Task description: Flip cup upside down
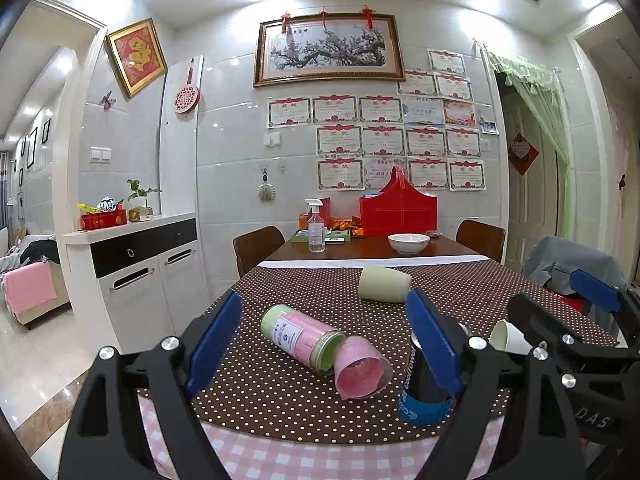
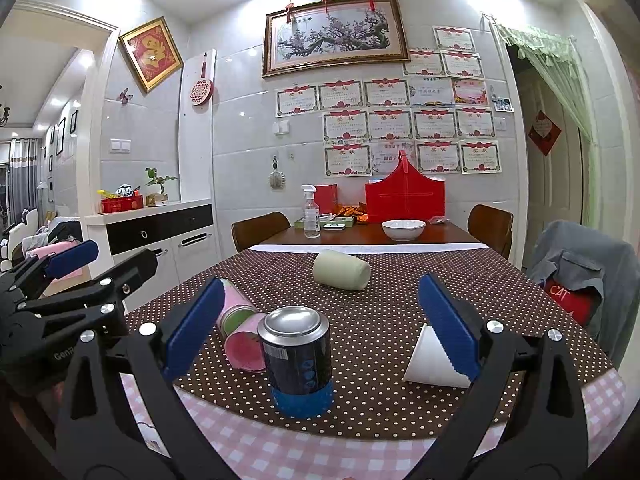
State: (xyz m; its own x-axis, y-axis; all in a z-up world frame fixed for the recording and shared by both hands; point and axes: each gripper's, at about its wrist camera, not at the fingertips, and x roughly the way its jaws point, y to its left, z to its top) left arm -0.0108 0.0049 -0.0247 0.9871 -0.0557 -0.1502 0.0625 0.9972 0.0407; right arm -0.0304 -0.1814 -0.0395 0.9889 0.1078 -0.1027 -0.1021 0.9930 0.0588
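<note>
Lying on its side at the right of the frame, the white paper cup (image 2: 430, 356) sits on the dotted mat (image 2: 380, 320), just behind one blue pad. Both the left gripper (image 1: 320, 340) and right gripper (image 2: 320, 328) are spread wide, gripping nothing.

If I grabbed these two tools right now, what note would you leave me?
Left hand-held gripper: open, empty, above the pink bottle lying on its side.
Right hand-held gripper: open, empty, with the dark can standing between its fingers, untouched.
White paper cup: on its side beside the right finger. Pale green cup: on its side farther back on the dotted cloth.
Done: nothing grasped. Left: grip a cup, set it mouth down.
</note>
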